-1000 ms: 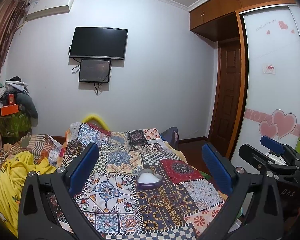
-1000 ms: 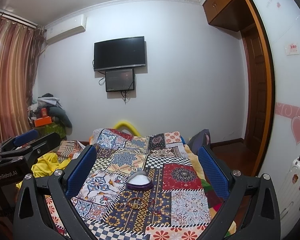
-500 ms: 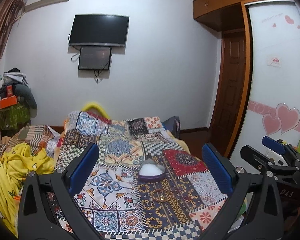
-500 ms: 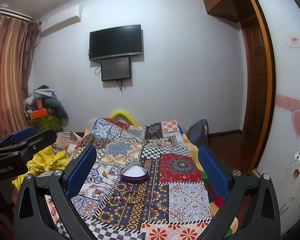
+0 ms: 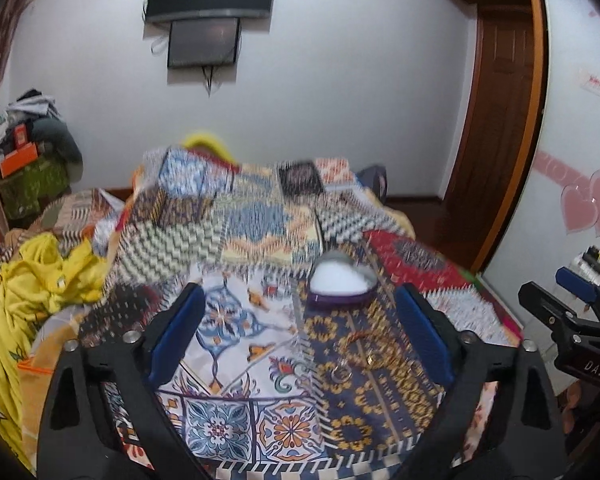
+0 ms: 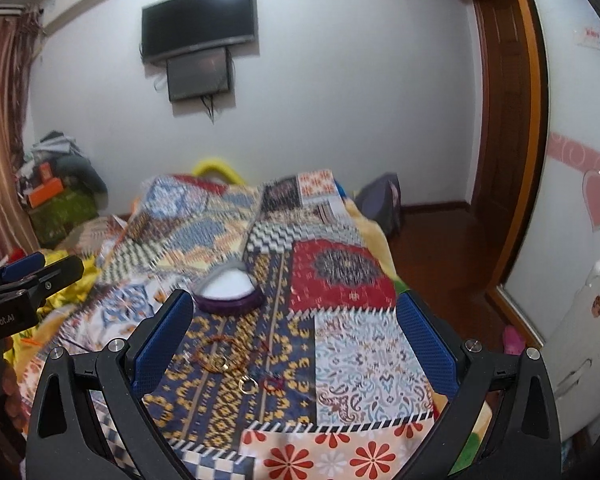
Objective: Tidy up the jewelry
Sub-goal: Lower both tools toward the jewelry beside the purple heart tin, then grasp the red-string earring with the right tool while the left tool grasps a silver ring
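Left gripper (image 5: 298,322): nearest in the left wrist view, blue pads wide apart and closing, nothing between them but the quilt below.
Right gripper (image 6: 294,326): nearest in the right wrist view, pads spread wide, empty; in the left wrist view it shows at 4 o'clock.
Patchwork quilt (image 6: 356,352): covers the bed under both grippers, running away toward 12 o'clock.
Ring (image 6: 247,385): small metal loop lying flat on the blue and yellow patch, just beyond the right gripper's pads, toward 7 o'clock of that view's centre.
Red string piece (image 6: 275,383): just beside the ring, at its 3 o'clock.
Beaded bracelet (image 6: 216,354): brown loop on the same patch, at 11 o'clock of the ring.
Jewelry box (image 6: 229,290): purple, heart-shaped, white lining showing, farther up the quilt at 12 o'clock of the bracelet, well apart from the pieces.
Yellow cloth (image 5: 32,288): bunched at 9 o'clock beside the quilt.
Television (image 6: 198,22): on the far wall at 12 o'clock.
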The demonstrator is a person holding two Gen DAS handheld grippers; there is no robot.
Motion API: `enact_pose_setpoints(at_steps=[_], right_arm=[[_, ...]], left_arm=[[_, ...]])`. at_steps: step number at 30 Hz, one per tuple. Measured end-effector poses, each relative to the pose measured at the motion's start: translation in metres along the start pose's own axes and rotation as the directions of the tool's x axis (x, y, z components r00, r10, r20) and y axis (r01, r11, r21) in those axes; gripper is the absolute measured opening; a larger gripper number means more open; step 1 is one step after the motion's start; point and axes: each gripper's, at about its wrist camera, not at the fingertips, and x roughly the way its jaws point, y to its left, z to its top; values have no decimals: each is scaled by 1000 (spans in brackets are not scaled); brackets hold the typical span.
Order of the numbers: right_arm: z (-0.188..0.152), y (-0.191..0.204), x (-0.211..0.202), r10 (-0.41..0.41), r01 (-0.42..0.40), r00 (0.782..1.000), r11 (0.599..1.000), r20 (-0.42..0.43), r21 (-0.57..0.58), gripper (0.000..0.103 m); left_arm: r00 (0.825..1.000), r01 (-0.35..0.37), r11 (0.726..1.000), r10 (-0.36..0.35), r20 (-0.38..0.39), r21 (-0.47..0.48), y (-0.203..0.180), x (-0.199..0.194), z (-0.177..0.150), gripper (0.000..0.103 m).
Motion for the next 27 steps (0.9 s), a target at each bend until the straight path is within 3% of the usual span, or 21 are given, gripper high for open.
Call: enact_pose_setpoints(at_steps=[5,13,17,21,27], right_arm=[[-17,-2,29,-11,9,997,1000,-82,-24,99],[-49,2,65,29,-43,975,997,-219,-57,77],[-59,4,78,51,-73,962,995,-267,-72,64],[-64,5,90,72,-97,953,993,-293,-71,51],[-68,5,105,90,-123,944,988,-318,-88,44]], left_arm=[[986,41,999,-40,-161,1,7,37,-19,76],[943,93,995,-96,-317,-25,5,77,-50,66],[924,114,994,-105,-369,2,2,91,-60,57],[916,152,988,-129,-381,28,-6,95,-64,50],[900,174,985,-151,-409,18,-8,109,-70,45]])
